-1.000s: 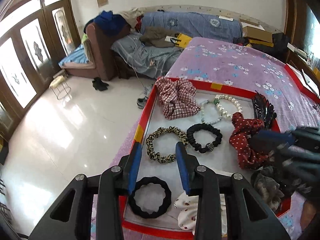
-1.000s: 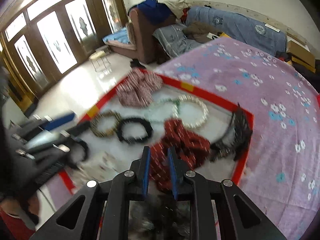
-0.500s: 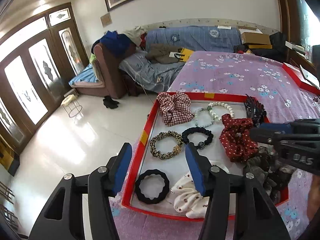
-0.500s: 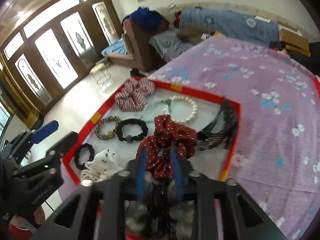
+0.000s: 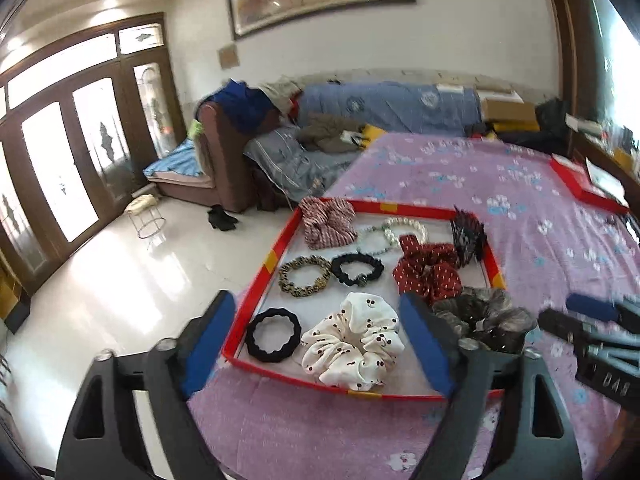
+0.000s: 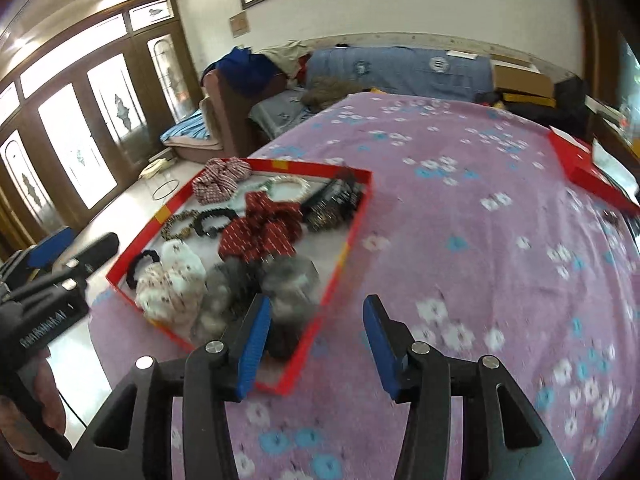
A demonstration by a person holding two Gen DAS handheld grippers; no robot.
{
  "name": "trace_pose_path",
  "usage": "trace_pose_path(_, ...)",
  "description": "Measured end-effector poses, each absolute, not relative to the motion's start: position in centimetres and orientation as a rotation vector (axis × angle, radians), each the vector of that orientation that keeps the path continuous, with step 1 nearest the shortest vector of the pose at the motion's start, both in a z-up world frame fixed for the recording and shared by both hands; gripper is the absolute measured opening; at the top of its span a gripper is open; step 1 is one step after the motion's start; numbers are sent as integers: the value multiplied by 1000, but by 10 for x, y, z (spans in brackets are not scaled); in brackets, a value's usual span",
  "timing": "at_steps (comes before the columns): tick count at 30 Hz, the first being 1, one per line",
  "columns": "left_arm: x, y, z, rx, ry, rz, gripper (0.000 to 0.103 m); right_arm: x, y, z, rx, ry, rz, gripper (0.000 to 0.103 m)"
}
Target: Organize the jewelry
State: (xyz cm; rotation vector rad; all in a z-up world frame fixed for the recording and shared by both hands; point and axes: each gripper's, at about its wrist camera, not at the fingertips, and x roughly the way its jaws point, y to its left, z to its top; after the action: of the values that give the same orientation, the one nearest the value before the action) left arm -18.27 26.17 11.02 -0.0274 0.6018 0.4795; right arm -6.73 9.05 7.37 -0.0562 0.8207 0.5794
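A red-rimmed tray (image 5: 256,292) (image 6: 344,256) lies on the purple flowered bedspread. It holds a plaid scrunchie (image 5: 328,222), a pearl bracelet (image 5: 394,230), a leopard scrunchie (image 5: 304,276), a black hair tie (image 5: 356,270), a red dotted scrunchie (image 5: 428,272) (image 6: 260,232), a black ring (image 5: 273,334), a white dotted scrunchie (image 5: 354,336) (image 6: 172,276), a grey furry scrunchie (image 5: 484,316) (image 6: 288,280) and a black claw clip (image 5: 466,234). My left gripper (image 5: 320,344) is open and empty above the tray's near edge. My right gripper (image 6: 316,344) is open and empty, over the tray's near right corner.
A red box (image 5: 580,182) (image 6: 588,172) lies at the bed's far right. A sofa with blue bedding and clothes (image 5: 360,120) stands behind the bed. Glossy floor with a small stool (image 5: 146,216) lies to the left, before glazed wooden doors.
Both grippers have pulled back and up from the tray and opened wide. The right gripper has let go of the grey furry scrunchie, which now lies in the tray's near right corner.
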Motion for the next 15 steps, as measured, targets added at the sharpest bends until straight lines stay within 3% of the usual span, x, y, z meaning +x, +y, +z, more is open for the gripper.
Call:
trace_pose_path(4,-206,254,116,-20,504,574,98,-82,78,70,-41,803,542,61)
trace_pose_path(15,-268,251,118,-21,355,673,103,-139,89,59,-106,736,524,66)
